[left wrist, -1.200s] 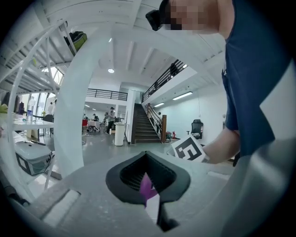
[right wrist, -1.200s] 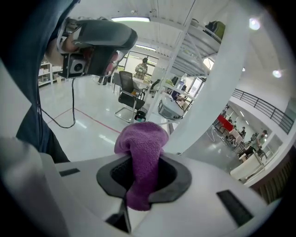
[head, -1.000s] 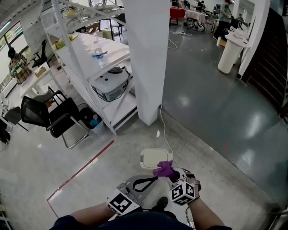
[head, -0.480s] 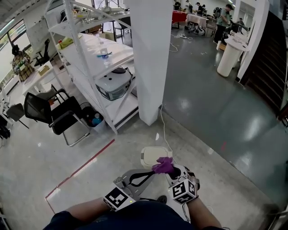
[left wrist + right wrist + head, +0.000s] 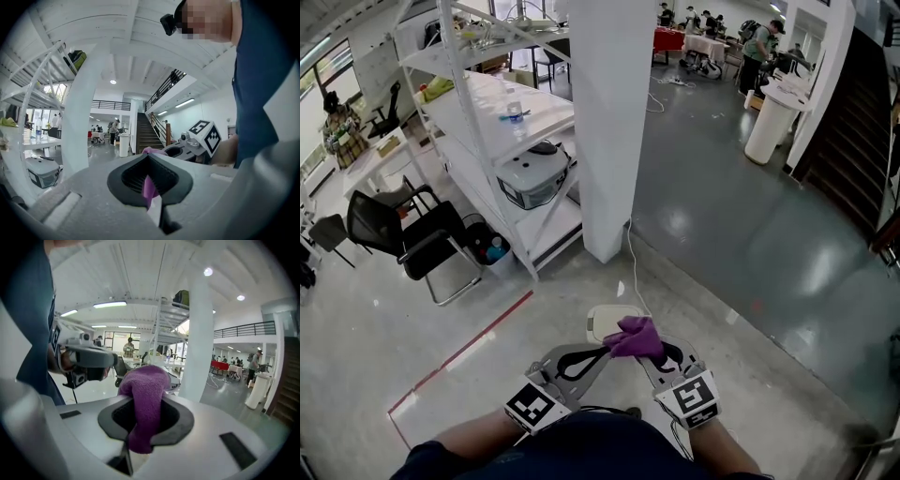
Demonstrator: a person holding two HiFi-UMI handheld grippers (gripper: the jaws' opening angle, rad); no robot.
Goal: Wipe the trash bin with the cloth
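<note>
Right gripper (image 5: 647, 351) clamps the cloth (image 5: 634, 335) over the bin (image 5: 602, 318); left gripper (image 5: 601, 352), jaws nearly together, purple sliver between. Wiping looks not yet begun. Next, lower cloth onto bin.

Nearest and lowest, side by side: left gripper (image 5: 598, 353) at left, right gripper (image 5: 661, 356) at right, both clamped on the cloth (image 5: 635, 336) between them. Just beyond and below the cloth, on the floor (image 5: 750, 253): trash bin (image 5: 607, 324). Behind the bin, a pillar (image 5: 602, 122), with a cable (image 5: 630, 262) from its foot down past the bin's right side. Left of the pillar, a shelf rack (image 5: 492, 112); in front of the rack, a chair (image 5: 412, 239). Left of the bin, a taped line (image 5: 478, 342) along the floor.
</note>
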